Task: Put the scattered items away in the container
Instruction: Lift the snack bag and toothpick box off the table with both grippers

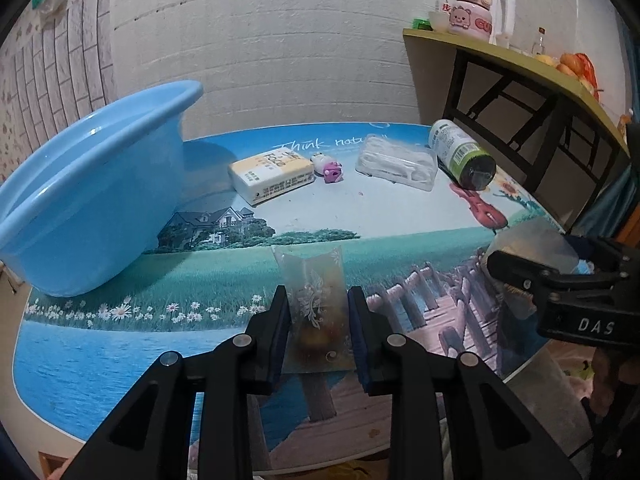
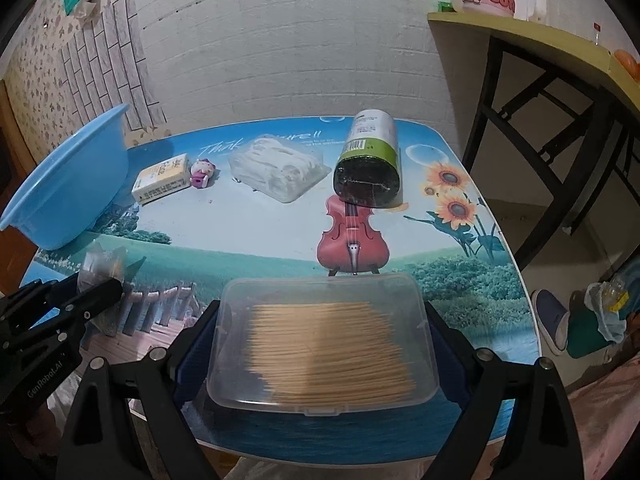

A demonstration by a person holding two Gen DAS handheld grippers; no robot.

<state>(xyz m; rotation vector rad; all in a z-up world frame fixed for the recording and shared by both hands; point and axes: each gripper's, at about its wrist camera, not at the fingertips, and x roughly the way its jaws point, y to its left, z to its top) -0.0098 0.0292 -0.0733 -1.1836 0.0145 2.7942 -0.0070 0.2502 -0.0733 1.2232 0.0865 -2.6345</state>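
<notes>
Far left on the bench (image 2: pixel 460 280): a blue basin (image 1: pixel 92 184), the container, standing empty as far as visible. Just right of it, toward the back edge, a row of loose items: yellow tissue pack (image 1: pixel 271 176), small pink toy (image 1: pixel 330 168), clear packet of white items (image 1: pixel 396 162), then a green-labelled can (image 2: pixel 370 160) lying on its side, long axis running front to back. Nearer the front, left hand-held gripper (image 1: pixel 318 320) clamped on a translucent patterned sachet (image 1: pixel 314 288). Further right, right hand-held gripper (image 2: pixel 320 344) closed around a clear box of wooden sticks (image 2: pixel 324 344), lid up, long side spanning the jaws. Basin lying forward and left of both; left hand-held gripper clearly nearer, so probably first to unload, the right needing a longer crossing leftward.
</notes>
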